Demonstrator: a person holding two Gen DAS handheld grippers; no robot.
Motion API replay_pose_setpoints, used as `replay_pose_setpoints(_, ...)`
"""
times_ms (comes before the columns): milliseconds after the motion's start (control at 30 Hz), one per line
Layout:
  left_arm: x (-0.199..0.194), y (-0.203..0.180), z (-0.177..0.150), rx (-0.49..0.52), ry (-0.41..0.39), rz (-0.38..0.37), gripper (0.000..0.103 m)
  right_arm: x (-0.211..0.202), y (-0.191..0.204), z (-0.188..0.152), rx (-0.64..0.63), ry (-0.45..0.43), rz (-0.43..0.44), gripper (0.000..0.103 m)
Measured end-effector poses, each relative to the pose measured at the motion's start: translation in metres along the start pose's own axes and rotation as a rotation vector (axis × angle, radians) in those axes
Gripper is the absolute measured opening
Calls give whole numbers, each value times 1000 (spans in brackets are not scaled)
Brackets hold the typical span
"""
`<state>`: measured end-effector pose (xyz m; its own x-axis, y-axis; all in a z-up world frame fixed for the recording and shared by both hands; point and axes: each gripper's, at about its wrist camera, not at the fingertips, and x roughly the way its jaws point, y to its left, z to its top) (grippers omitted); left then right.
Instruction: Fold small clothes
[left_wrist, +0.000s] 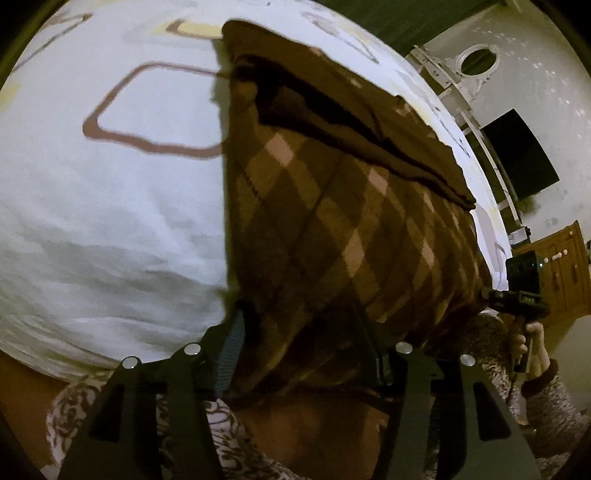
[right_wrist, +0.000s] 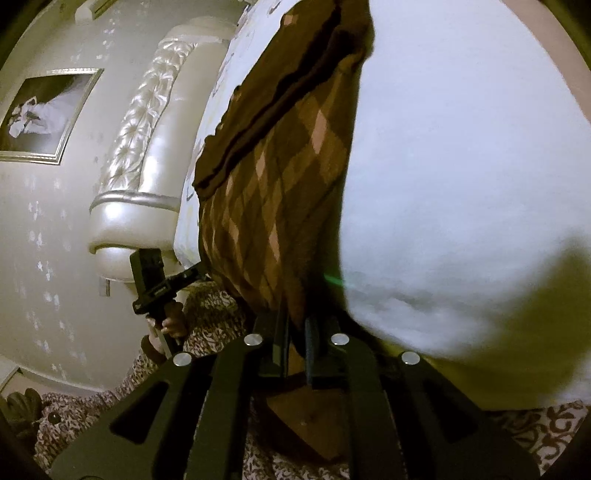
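In the left wrist view, the brown checked garment (left_wrist: 332, 221) draped over the left gripper (left_wrist: 306, 354), hiding its right finger. The white bedsheet (left_wrist: 110, 221) was smeared toward 8 o'clock. In the right wrist view, a blurred dark shape (right_wrist: 517, 332) filled 4 o'clock, unidentifiable.

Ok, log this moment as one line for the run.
step: fold in progress | left tongs: shut on brown checked garment | right tongs: shut on same garment | garment lifted over white bed sheet

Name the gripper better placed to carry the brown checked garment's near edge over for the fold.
Probably either: the left gripper and right gripper each pinch a near corner of the checked garment, so they likely move together.
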<state>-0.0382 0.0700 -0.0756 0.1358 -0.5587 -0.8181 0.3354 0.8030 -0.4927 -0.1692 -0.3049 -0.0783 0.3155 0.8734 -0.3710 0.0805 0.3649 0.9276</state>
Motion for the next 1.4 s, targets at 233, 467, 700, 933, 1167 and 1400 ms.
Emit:
replay_pose_setpoints(233,8,-9,-3,48,68,30,37,6,3,1,-29,35,-20,8)
replay_pose_setpoints(467,7,-5,-3,39,59,13,5,0,11,1,-37,-3,21,4)
replay_pose_setpoints(700,-12,-4,14,-12,-29,-59,5,-18,22,14,-32,-94,164,3)
replay_pose_setpoints(933,-24,3,62,-82,-132,-71,5,-39,22,54,-28,-215,183,3)
replay_pose_setpoints(1167,1,19,106,-148,-132,-51,5,-28,-12,89,78,-292,148,3)
replay_pose_setpoints(1400,-5,22,102,-111,-135,-76,10,-18,-30,93,140,-288,134,6)
